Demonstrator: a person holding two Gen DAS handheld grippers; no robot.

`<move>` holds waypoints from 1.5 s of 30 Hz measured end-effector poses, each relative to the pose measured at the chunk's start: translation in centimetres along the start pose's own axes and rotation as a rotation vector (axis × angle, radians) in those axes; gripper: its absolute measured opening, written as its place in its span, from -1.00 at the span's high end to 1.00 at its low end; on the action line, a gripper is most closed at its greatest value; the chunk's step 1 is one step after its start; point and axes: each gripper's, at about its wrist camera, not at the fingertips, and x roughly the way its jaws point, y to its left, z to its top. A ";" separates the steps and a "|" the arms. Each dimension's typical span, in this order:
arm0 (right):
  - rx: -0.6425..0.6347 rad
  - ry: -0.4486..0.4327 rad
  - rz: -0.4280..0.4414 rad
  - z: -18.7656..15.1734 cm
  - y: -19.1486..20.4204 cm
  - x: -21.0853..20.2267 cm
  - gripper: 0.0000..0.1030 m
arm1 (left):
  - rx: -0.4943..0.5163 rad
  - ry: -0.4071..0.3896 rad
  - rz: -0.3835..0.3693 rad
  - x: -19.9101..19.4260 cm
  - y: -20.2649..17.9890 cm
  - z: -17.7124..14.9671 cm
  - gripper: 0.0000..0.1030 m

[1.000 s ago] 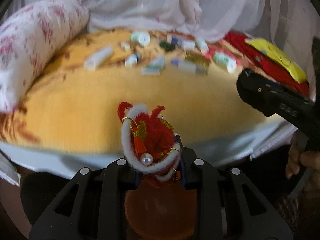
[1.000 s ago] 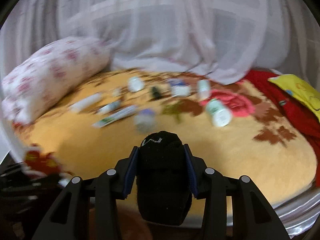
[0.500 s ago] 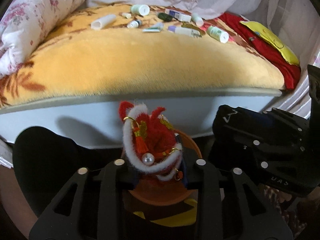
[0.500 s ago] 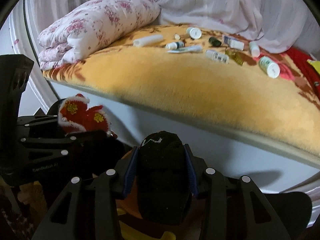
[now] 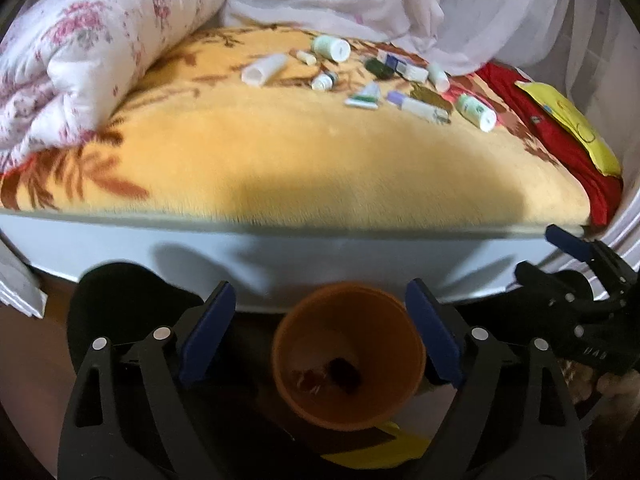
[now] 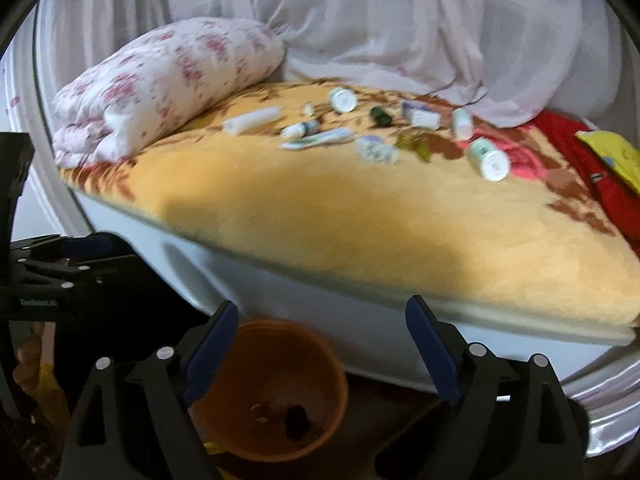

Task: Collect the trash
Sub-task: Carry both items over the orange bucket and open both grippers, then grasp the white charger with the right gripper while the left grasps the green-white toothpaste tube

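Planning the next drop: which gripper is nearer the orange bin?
Left. Left gripper hangs centred over the bin; right gripper sits off to its right. Both jaws opening, empty.

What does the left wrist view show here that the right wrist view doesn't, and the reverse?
Only the left wrist view: the right gripper at its right edge, jaws opening, nothing between them. Only the right wrist view: the left gripper at its left edge, also opening and holding nothing. Both: the orange bin with dark bits at its bottom, the bottles and tubes on the yellow blanket, the floral quilt.
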 end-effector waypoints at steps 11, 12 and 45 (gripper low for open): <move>-0.049 -0.129 -0.125 9.2 -3.6 4.9 -0.73 | 0.020 -0.096 0.008 1.2 -1.3 5.5 -0.65; -0.056 -0.119 -0.128 10.2 -3.6 6.3 -0.73 | 0.022 -0.099 0.011 1.4 -1.4 5.8 -0.65; 0.073 -0.037 -0.008 11.3 -7.8 7.2 0.22 | 0.239 0.021 0.038 16.5 -7.2 18.0 -0.41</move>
